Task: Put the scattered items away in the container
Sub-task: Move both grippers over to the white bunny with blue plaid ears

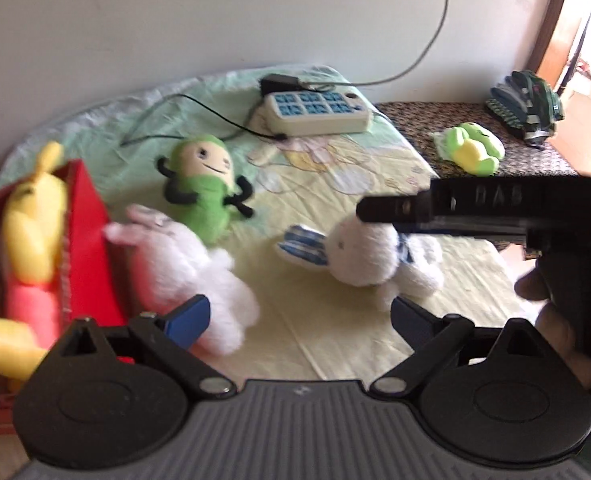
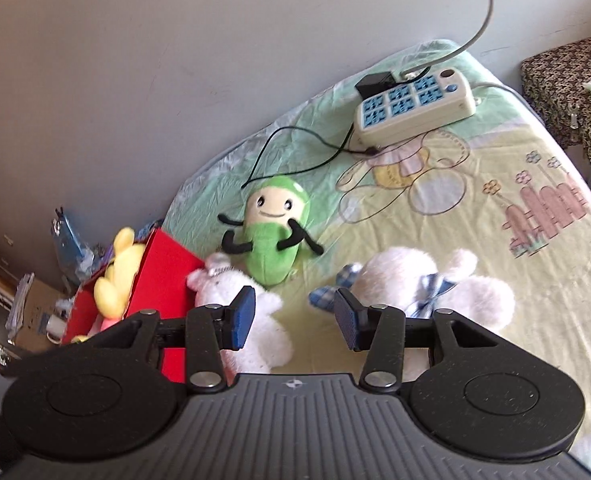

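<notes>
The red box (image 2: 163, 276) sits at the left edge of the bed (image 2: 495, 280), its open top turned up so toys can be dropped in from above; a yellow toy (image 2: 119, 276) already lies inside, ears poking over the rim. Three toys remain on the sheet. The pink rabbit (image 2: 251, 312) lies right against the box wall, the green doll (image 2: 273, 232) on its back just behind it, and the white rabbit (image 2: 427, 284) with blue checked ears a little to the right.

The left gripper (image 1: 299, 318) hangs over the bare sheet between the two rabbits, its jaws spread wide with nothing between them — probably readied for a bulky, soft toy. The right gripper (image 2: 293, 318) has its jaws partly apart and empty too; in its own view they frame the gap between the two rabbits, while the left view shows its finger (image 1: 395, 206) reaching across just above the white rabbit's head. That view is blurred, so whether it touches the plush is hard to say.

A power strip (image 2: 411, 104) and its cable lie at the far side, away from the toys, and another green toy (image 1: 471, 148) rests on the patterned stool (image 1: 535, 160) beyond the bed.
</notes>
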The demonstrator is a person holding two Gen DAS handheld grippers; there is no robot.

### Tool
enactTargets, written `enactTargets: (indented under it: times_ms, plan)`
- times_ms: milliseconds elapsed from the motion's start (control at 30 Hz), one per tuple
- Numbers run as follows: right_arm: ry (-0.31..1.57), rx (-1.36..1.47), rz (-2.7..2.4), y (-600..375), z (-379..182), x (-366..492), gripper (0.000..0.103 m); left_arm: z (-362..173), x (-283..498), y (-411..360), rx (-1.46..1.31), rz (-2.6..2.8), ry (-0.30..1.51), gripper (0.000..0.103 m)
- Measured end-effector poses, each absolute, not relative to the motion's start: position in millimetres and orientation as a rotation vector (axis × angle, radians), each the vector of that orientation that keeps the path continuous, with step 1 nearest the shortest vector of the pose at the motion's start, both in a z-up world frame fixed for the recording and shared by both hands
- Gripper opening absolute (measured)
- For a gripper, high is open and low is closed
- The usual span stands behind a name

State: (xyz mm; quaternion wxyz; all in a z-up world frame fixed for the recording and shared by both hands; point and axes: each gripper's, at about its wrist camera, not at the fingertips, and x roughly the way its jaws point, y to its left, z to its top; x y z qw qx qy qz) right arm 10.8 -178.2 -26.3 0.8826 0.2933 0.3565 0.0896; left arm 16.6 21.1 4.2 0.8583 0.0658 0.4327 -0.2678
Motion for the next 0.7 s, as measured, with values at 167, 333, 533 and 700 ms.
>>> enactTargets:
  times_ms: [167,333,533,700]
  plan:
    - [0.727,0.610,0.108,-212,-23,13,0.048,-9,17,14,0.111,-0.598,0.910,0.096]
    - [0.768,0.663,0.051,-240,-32,20,0.050,-16,29,10,0.119,-0.596,0.892,0.096]
    - [0.851,0.605,0.123,-234,-34,55,0.057,-15,47,-8,0.182,-0.580,0.828,0.096]
    - [0.889,0.585,0.094,-239,-43,58,0.059,-35,48,-26,0.183,-0.692,0.910,0.096]
